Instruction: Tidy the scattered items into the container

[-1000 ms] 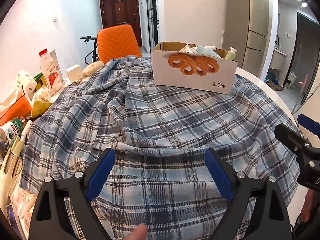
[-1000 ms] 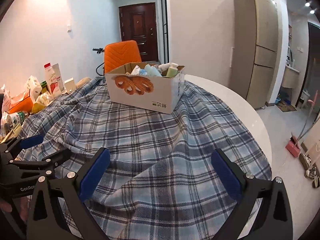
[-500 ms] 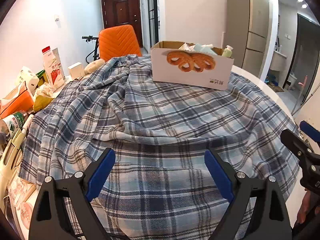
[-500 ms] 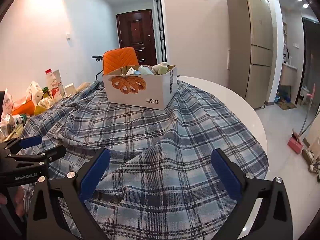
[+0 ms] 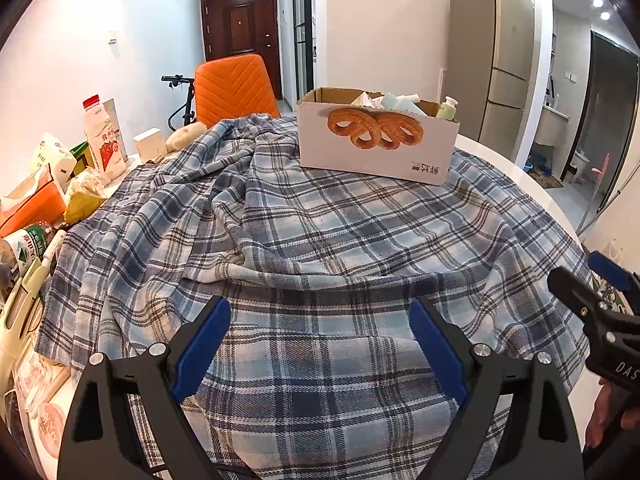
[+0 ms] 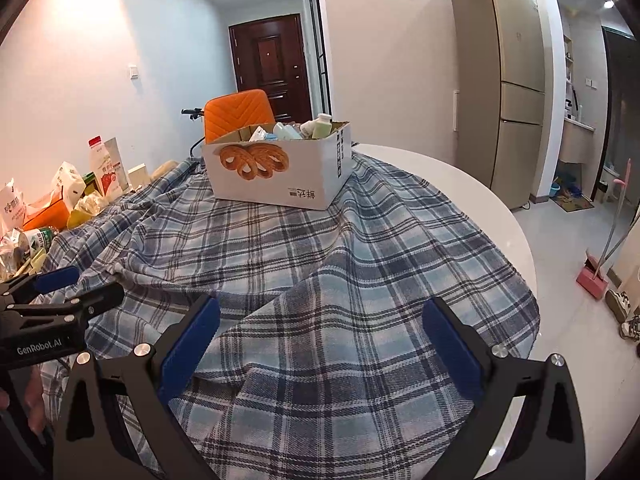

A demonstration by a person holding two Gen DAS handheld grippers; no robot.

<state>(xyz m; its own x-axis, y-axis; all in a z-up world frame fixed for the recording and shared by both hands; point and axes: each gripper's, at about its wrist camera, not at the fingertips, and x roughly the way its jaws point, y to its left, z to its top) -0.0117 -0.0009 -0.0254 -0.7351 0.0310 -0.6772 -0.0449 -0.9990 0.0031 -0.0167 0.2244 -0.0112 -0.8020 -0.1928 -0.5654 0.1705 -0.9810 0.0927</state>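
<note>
A white cardboard box (image 5: 376, 140) printed with pretzels stands at the far side of the table on a blue plaid cloth (image 5: 320, 240). It holds several bottles and packets; it also shows in the right wrist view (image 6: 276, 168). My left gripper (image 5: 320, 320) is open and empty above the near cloth. My right gripper (image 6: 320, 316) is open and empty over the cloth's near edge. Each gripper shows at the edge of the other's view: the right one (image 5: 600, 300), the left one (image 6: 60, 292).
Groceries crowd the table's left edge: a milk bottle (image 5: 102, 136), an orange tissue box (image 5: 32, 204), a small white box (image 5: 150, 144), cans and packets. An orange chair (image 5: 234, 88) stands behind the table. The bare white tabletop (image 6: 460, 192) curves right. A fridge (image 6: 504, 80) stands beyond.
Both grippers have pulled back and risen from the box, which looks smaller and farther. Jaws stay open.
</note>
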